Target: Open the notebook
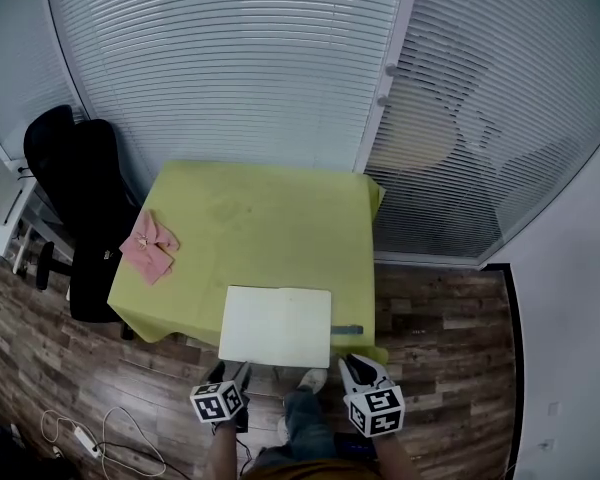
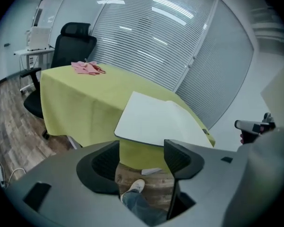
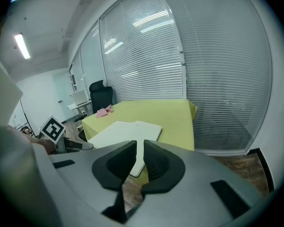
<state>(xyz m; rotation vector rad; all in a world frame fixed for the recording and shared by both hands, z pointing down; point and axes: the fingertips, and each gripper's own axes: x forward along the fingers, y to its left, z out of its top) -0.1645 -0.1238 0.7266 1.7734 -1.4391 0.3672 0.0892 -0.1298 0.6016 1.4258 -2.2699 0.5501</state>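
Head view: the notebook (image 1: 275, 323) lies flat with a white face up at the counter's (image 1: 260, 218) near edge, its near side hanging past that edge. A pink cloth (image 1: 148, 243) sits by the counter's left edge, and a black chair (image 1: 80, 208) stands just off that same side. The left tongs (image 1: 238, 370) and right tongs (image 1: 352, 366) are held just off the counter's near edge, below the notebook's two near corners.

Left gripper view: the left tongs are released, jaws spread wide with nothing between them. The notebook's overhanging edge lies just past their tips, and a shoe (image 2: 137, 186) shows on the floor below the counter.

Right gripper view: the right tongs are drawn to a narrow slit, the pads not meeting and grasping nothing. The notebook's near corner shows through the slit, over the counter's near edge.
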